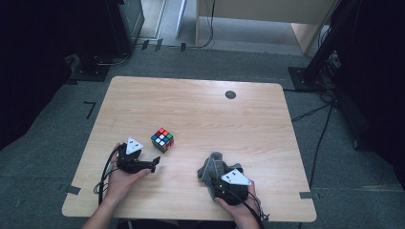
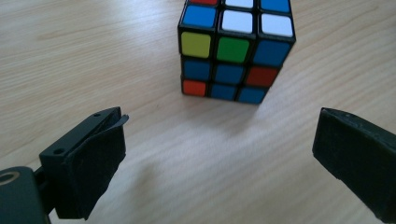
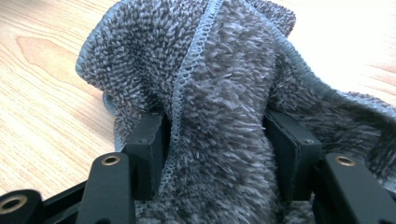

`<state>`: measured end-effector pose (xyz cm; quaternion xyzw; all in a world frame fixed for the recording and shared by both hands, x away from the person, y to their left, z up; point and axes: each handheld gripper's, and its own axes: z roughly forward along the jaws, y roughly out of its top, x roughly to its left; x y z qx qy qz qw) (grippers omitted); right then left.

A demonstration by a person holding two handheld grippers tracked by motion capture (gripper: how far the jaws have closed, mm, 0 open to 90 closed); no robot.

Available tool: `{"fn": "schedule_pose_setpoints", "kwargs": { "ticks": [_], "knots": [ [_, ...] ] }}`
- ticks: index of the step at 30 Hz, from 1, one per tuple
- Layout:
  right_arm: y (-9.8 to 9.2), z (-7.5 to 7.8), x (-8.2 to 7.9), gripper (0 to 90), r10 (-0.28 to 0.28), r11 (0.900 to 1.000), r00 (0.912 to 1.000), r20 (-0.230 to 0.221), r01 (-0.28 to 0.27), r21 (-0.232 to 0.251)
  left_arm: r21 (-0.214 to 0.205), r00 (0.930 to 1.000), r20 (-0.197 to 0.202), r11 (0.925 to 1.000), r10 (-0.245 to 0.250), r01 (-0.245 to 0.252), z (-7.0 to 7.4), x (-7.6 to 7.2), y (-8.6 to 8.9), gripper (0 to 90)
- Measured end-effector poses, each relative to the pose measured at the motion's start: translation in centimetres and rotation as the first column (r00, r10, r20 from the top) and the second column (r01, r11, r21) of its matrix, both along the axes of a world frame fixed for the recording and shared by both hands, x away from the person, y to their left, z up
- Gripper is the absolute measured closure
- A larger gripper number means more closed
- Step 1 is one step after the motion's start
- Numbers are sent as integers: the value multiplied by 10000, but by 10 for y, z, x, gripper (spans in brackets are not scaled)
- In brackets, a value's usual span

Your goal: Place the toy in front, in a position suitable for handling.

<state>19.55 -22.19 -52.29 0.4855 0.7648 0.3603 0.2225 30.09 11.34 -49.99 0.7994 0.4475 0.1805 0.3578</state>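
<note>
A scrambled colour cube stands on the wooden table, left of centre. My left gripper lies just short of it on the near side, with its jaws open and pointing toward it. In the left gripper view the cube sits ahead of the wide-apart jaws of the left gripper, not between them. A fluffy grey cloth is bunched up at the near right. My right gripper is shut on it. In the right gripper view the cloth is pinched into a ridge between both pads of the right gripper.
A small dark round spot marks the table's far side. Bare wood stretches across the far half and the right. Cables and black stand bases lie on the grey carpet around the table, and tape marks sit by its near corners.
</note>
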Motion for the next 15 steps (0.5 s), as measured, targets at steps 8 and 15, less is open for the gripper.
{"fn": "schedule_pose_setpoints", "kwargs": {
  "ticks": [8, 15],
  "knots": [
    [0, 0, 0, 439, -3, 10000, 10000, -2, 3, 1, 437, 9997, 0, 9988, 227, -226, -6, 21, -18, 50],
    [0, 0, 0, 438, 4, 10000, 10000, -5, -4, -12, 417, 9996, 142, 9988, 248, -253, -8, 33, -24, 68]
  ]
}}
